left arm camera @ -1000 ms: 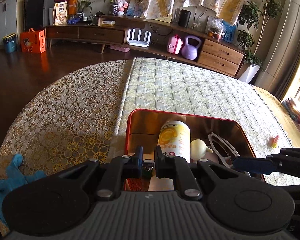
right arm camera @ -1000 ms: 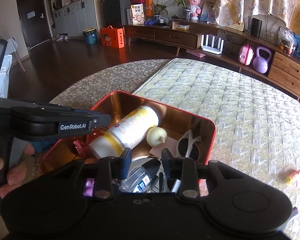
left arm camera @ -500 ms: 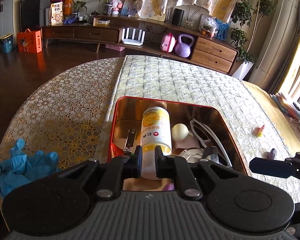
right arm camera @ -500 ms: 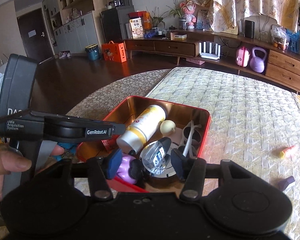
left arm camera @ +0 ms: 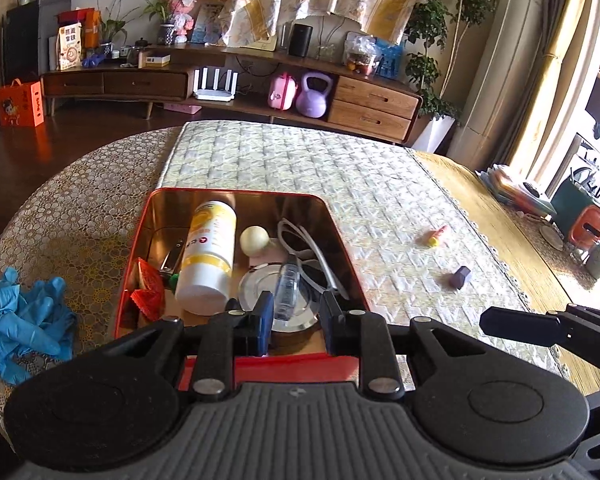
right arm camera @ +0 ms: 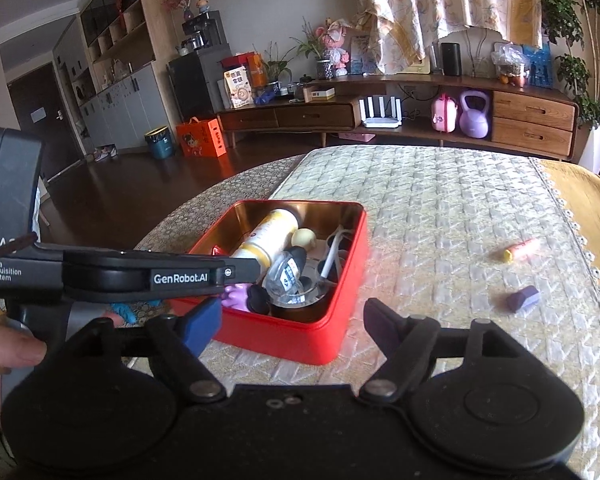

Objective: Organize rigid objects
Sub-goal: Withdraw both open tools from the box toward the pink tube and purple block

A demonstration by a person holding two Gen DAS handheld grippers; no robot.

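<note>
In the left wrist view, the left gripper (left arm camera: 294,322) hangs over the near rim of a red tin (left arm camera: 342,240) that sits on the desk, whose quilted runner (left arm camera: 340,172) lies over a lace cloth. Its jaws have just been opening and now stand a little apart, with nothing pressed between them. Inside the tin lie a yellow-and-white bottle (left arm camera: 210,254) on its side, a small cream ball (left arm camera: 254,238) just beside it, white-framed glasses (left arm camera: 308,244), a round metal lid (left arm camera: 276,296) with a clear plastic piece (left arm camera: 288,286) on it, and a red wrapper (left arm camera: 148,290) at the left wall. Crumpled blue gloves (left arm camera: 20,320) lie on the lace cloth left of the tin. On the runner to the right, well apart from the tin, are a small pink-and-yellow piece (left arm camera: 437,236) and a purple block (left arm camera: 460,277). In the right wrist view, the right gripper (right arm camera: 292,320) is held above the desk in front of the tin (right arm camera: 300,336); its jaws have just been opening and now stand wide apart and empty. The left gripper (right arm camera: 236,272) reaches in from the left over the tin, and a hand (right arm camera: 4,354) shows at the left edge. The purple block (right arm camera: 523,299) and the pink-and-yellow piece (right arm camera: 522,249) lie on the runner to the right.
</note>
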